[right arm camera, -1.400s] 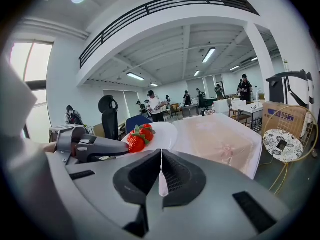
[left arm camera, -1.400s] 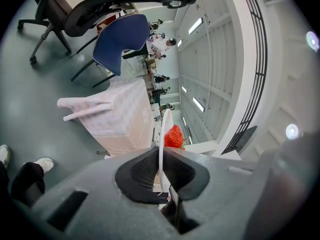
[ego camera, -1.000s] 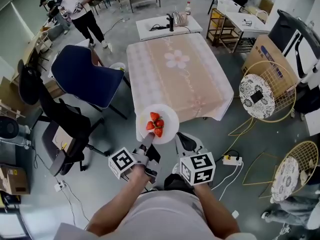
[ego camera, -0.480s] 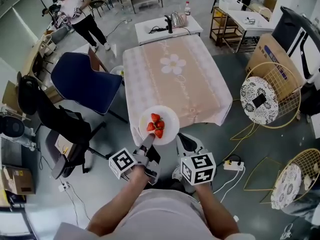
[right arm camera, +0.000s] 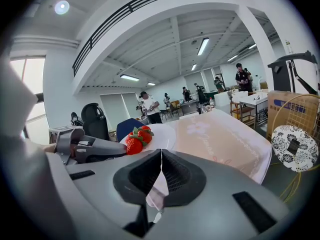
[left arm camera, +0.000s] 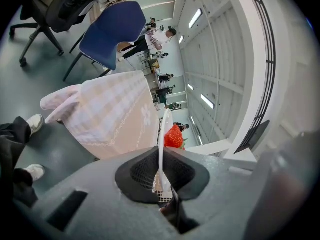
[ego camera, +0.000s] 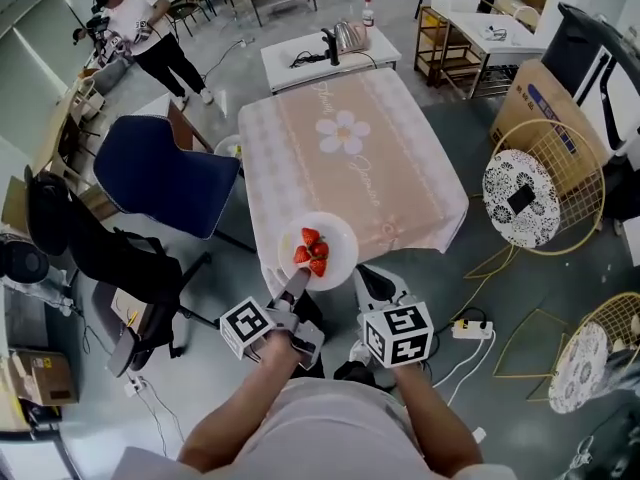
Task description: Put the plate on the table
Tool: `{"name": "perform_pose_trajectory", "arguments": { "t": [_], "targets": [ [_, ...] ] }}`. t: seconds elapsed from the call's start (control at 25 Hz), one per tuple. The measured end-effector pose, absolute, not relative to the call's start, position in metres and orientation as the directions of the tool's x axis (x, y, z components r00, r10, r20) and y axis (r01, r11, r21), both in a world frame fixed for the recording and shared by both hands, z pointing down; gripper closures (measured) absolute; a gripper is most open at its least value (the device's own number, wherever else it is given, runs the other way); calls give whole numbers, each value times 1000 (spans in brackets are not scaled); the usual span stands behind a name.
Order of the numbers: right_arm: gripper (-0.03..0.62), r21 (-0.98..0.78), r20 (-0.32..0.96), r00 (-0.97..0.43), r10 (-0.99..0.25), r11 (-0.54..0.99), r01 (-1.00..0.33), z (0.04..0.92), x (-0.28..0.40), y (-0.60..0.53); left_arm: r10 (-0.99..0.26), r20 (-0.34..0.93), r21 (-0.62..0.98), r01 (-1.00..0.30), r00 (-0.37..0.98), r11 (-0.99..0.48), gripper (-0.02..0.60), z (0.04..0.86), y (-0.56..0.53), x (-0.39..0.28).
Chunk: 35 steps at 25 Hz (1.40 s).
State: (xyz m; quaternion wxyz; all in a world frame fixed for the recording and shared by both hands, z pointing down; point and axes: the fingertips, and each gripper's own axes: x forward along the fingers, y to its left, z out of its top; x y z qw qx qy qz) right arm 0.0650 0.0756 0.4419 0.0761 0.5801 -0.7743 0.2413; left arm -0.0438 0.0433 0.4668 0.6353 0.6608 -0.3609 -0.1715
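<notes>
Plate (ego camera: 338, 234) with strawberries (ego camera: 311, 251), by table's (ego camera: 350, 173) near edge; left gripper (ego camera: 296, 280) clamped on its rim; right gripper (ego camera: 367, 279) closed, empty.

Plate (ego camera: 340, 236) sits at the near edge of the table (ego camera: 350, 158), strawberries (ego camera: 311, 251) on it. Left gripper (ego camera: 297, 280) is on its near rim, right gripper (ego camera: 363, 286) just beside, to the right. Left of the table, a chair (ego camera: 160, 173); behind it, a smaller table (ego camera: 300, 63); off right, a wire basket (ego camera: 583, 148).
</notes>
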Motion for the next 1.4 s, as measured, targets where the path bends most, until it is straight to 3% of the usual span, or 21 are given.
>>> {"name": "perform_pose_trajectory", "arguments": {
  "t": [0.64,1.4],
  "targets": [
    [589,-230,482,-163,-861,55,-972,450,40,-31,-564,216,975,-211,797,76,558,480,-84,-57],
    [589,-184,506,-114,-855,22,-983,459,26,-118,-497,207,978,-196,843,76,558,494,-164,-67]
  ]
}}
